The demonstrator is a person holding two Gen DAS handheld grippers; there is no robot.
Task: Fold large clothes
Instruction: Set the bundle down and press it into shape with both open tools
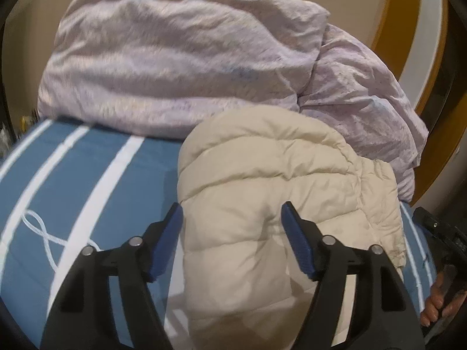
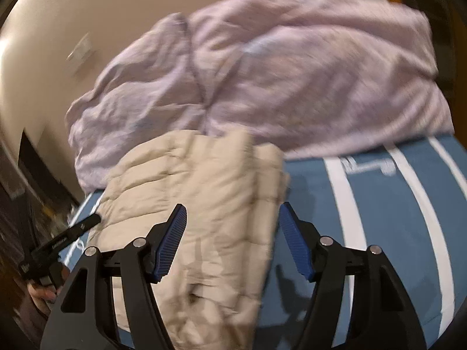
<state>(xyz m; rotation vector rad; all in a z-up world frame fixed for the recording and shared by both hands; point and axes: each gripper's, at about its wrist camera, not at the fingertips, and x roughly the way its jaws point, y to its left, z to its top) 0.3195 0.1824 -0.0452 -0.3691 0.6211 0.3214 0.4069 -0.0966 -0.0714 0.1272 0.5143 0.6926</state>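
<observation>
Both our grippers, left [image 1: 232, 224] and right [image 2: 233, 224], fingers spread, grasping nothing, above folded cream jacket [image 1: 277, 180] on striped bed [image 1: 96, 180]; lilac duvet [image 1: 175, 58] behind.

Both claws gape — the left claw [image 1: 232, 218] and the right claw [image 2: 232, 218] tilt downward, blue pads apart, pressing nothing. A hand [image 1: 435, 300] grips the right one's handle.

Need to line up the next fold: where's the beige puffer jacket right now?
In both wrist views the beige puffer jacket lies on the blue striped bedcover, directly ahead of both open tools, its far edge against the lilac duvet.
</observation>
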